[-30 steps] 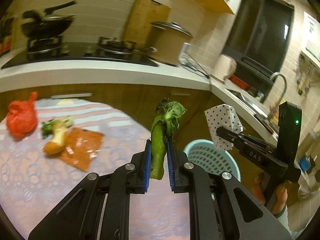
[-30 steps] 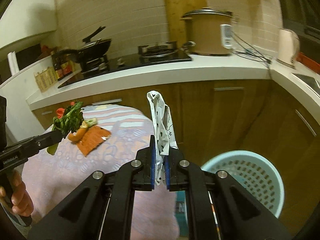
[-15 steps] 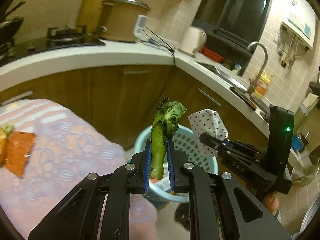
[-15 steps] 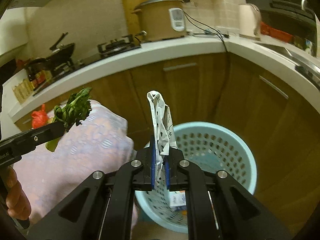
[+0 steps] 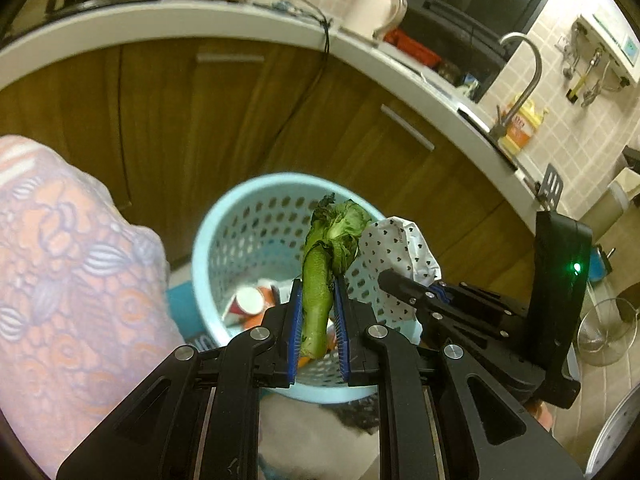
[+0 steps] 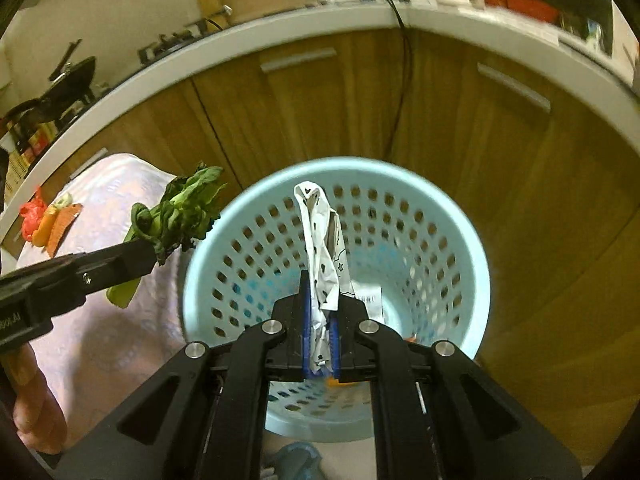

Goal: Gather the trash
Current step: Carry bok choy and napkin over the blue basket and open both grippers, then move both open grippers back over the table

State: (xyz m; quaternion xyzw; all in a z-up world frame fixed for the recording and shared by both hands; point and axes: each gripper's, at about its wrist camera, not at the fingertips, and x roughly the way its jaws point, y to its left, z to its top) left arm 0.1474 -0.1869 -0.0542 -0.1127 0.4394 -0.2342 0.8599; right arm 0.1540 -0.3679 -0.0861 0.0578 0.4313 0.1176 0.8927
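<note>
My left gripper (image 5: 317, 322) is shut on a wilted green vegetable stalk (image 5: 320, 276) and holds it over the light blue perforated trash basket (image 5: 224, 220). My right gripper (image 6: 321, 328) is shut on a crumpled white spotted paper (image 6: 322, 248), right above the basket's opening (image 6: 460, 248). The paper also shows in the left wrist view (image 5: 400, 240), beside the stalk. In the right wrist view the vegetable (image 6: 180, 212) hangs at the basket's left rim. A paper cup (image 5: 250, 300) and other scraps lie inside the basket.
A table with a pink patterned cloth (image 5: 68, 272) stands left of the basket. On it lie a red bag (image 6: 29, 216), a carrot piece (image 6: 43, 228) and an orange wrapper (image 6: 64, 222). Brown cabinets (image 6: 520, 184) and a white counter (image 5: 160, 20) curve behind.
Both grippers have swung from the table toward the basket and lowered. The basket is now larger and right beneath both held items. Both grips stay shut.
</note>
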